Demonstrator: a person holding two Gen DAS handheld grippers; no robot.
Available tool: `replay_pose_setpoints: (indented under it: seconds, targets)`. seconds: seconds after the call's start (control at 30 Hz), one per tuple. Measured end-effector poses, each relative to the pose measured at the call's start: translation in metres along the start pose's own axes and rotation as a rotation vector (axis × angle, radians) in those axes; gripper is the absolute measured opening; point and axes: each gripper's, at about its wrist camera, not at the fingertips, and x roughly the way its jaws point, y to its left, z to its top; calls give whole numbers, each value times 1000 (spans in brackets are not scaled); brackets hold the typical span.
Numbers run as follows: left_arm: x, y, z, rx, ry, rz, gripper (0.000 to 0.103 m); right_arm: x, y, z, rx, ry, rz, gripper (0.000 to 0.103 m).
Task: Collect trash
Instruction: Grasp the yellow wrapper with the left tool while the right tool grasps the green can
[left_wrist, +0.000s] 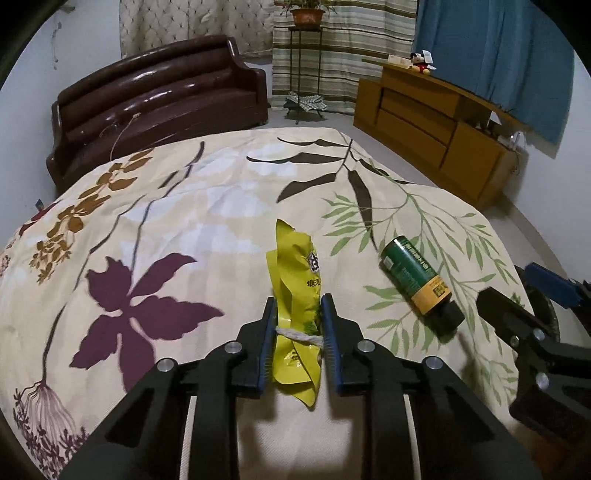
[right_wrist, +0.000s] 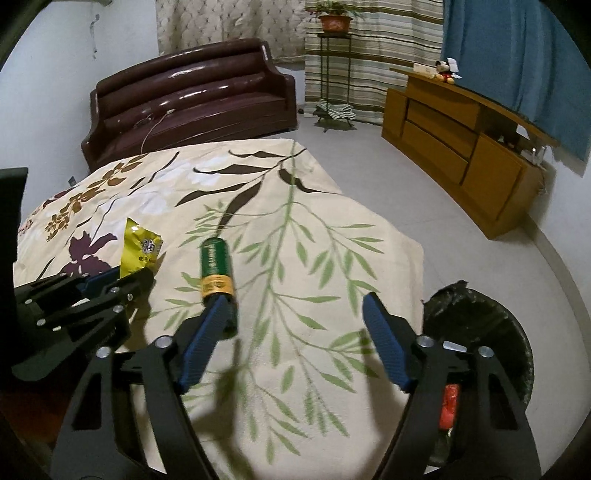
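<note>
Care is called for as the yellow wrapper (left_wrist: 295, 295) is lifted: it is thin and crumpled, so the pinch should be kept firm and the lift made straight up off the bedspread (left_wrist: 177, 206), lest the foil slide out from between the pads. The left gripper (left_wrist: 297, 325) is closed on the wrapper's near half, its blue pads pressed against both sides. In all likelihood the wrapper is then to be carried to the black-lined bin (right_wrist: 491, 325), which stands on the floor at the near right corner of the bed, and let go only once it is well over the rim.

The right gripper (right_wrist: 291, 328) is spread wide and holds nothing; its left pad lies just beside the cap end of the green bottle (right_wrist: 216, 269), which is not between the jaws. For that pickup the jaws would need to be shifted left until the bottle's body sits between them.

The wrapper is glossy yellow with dark print, folded lengthwise, its far end standing up. The bottle lies on its side to the wrapper's right, green with a yellow band near its dark cap.
</note>
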Motion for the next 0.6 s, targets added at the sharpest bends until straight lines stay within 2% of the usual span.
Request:
replay_pose_setpoints:
  seconds: [0.23,0.3,0.43,0.5,0.6]
  targets:
    - [-17,24,-9,-32,-23,46,25,9,23,6,-37,20,37,63]
    - [-23,33,-11,-51,-30,57,25,15,31,8,-48,34,47,56]
    - [-30,46,-19,-68,-34,77,25,24,42,11,-62,58,57,52]
    - [-32,51,-22,-78,-34,80,25,27,45,12,-70,65,55,46]
    - [-36,56,-24,-87,-38,83,25,34,50,12,-74,86,54,41]
